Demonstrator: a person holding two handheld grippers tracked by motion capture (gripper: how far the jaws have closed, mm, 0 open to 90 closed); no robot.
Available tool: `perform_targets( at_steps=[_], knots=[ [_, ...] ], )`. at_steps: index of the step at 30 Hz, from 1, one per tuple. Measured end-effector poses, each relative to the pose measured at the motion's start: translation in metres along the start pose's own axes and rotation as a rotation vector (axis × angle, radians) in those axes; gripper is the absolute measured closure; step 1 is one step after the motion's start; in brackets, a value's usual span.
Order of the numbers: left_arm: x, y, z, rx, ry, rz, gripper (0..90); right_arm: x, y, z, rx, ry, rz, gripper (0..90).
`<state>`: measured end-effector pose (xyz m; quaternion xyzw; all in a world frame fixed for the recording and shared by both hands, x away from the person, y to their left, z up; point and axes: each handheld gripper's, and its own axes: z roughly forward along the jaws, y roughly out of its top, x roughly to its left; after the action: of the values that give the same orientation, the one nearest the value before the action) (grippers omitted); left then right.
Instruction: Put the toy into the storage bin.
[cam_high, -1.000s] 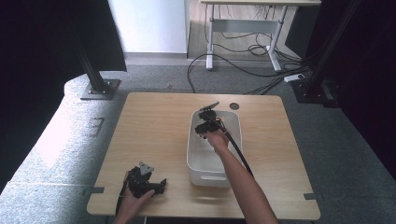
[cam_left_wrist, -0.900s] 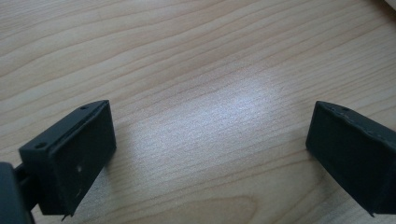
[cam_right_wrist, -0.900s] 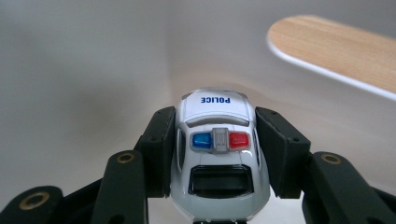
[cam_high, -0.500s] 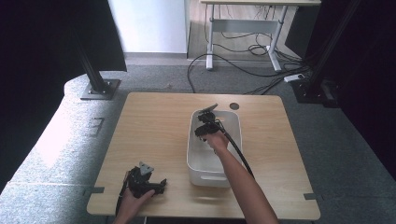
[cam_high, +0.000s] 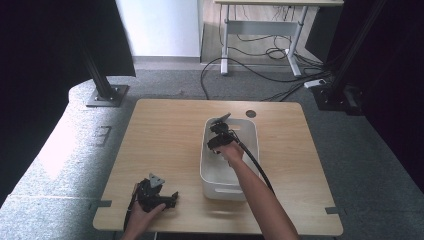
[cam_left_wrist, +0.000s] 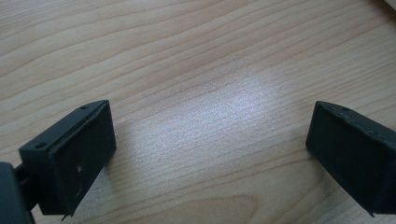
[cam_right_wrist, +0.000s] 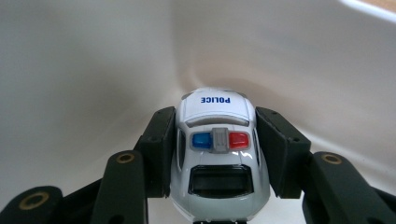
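Observation:
A white toy police car (cam_right_wrist: 217, 149) with a blue and red light bar sits between the jaws of my right gripper (cam_right_wrist: 217, 154), whose pads press on both its sides. The car hangs low inside a white plastic bin (cam_right_wrist: 84, 70). In the high view the right gripper (cam_high: 218, 141) reaches into the far half of that white bin (cam_high: 212, 177) at mid-table. My left gripper (cam_high: 172, 196) rests on the wooden table (cam_high: 160, 135) near its front left edge. Its jaws stand wide apart over bare wood in the left gripper view (cam_left_wrist: 210, 149), with nothing between them.
A round dark cable hole (cam_high: 250, 114) lies in the tabletop behind the bin. A black cable (cam_high: 255, 162) trails from the right gripper along the forearm. Grey carpet, a desk frame (cam_high: 260, 30) and floor cables lie beyond the table.
The right gripper has shifted slightly toward the near side of the bin with the car in it. The left gripper has kept still.

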<state>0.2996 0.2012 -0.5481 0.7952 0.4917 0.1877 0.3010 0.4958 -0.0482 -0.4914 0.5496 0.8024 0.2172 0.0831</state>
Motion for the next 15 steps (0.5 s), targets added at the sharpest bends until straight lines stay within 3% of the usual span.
perform_targets(
  at_steps=[15],
  knots=[
    [-0.0002, 0.0, 0.0, -0.001, 0.0, -0.002, 1.5, -0.0015, -0.0009, 0.0087, 0.06, -0.014, 0.009, 49.6]
  ],
)
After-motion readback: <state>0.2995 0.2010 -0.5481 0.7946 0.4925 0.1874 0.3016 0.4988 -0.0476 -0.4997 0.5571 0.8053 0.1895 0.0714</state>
